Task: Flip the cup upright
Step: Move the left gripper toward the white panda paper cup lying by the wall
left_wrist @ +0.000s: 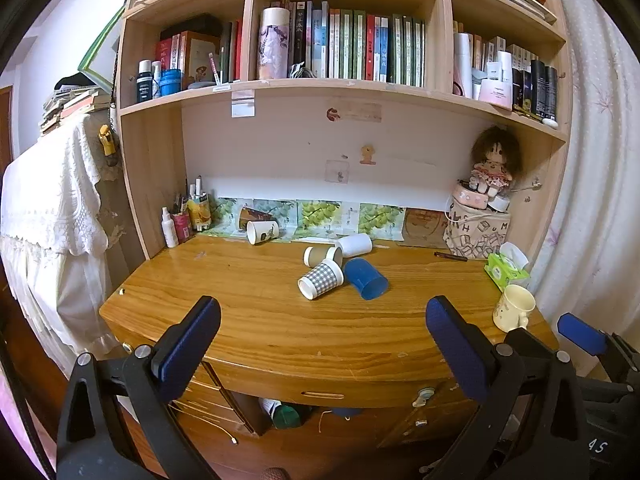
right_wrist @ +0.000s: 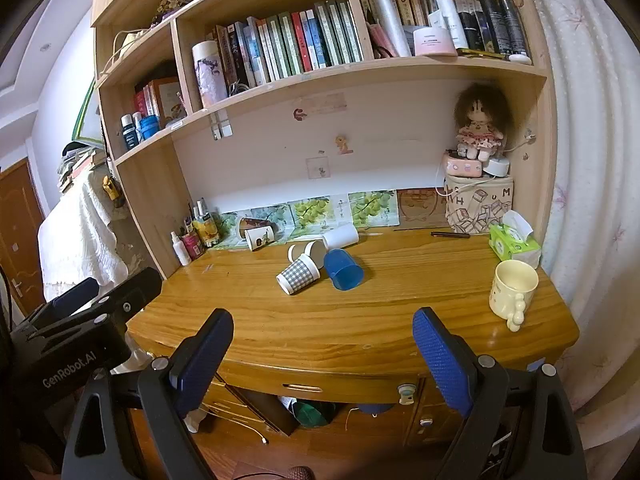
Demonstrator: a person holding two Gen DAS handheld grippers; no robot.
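Both the left gripper (left_wrist: 323,344) and the right gripper (right_wrist: 323,354) hang wide apart and empty short of the desk (left_wrist: 256,320), a stance that reads as lining up before any reach. The cups lie tipped in a cluster mid-desk: the checked cup (left_wrist: 321,279) touches the blue cup (left_wrist: 366,279) to its right (mouths toward the cameras). The mug (right_wrist: 512,292), well right of the checked cup, already stands upright.

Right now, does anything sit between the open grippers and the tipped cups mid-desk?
Nothing visible does. Bare desk lies between the left gripper, the right gripper and the nearest tipped ones, the checked cup and blue cup. The upright cream mug stands off right.
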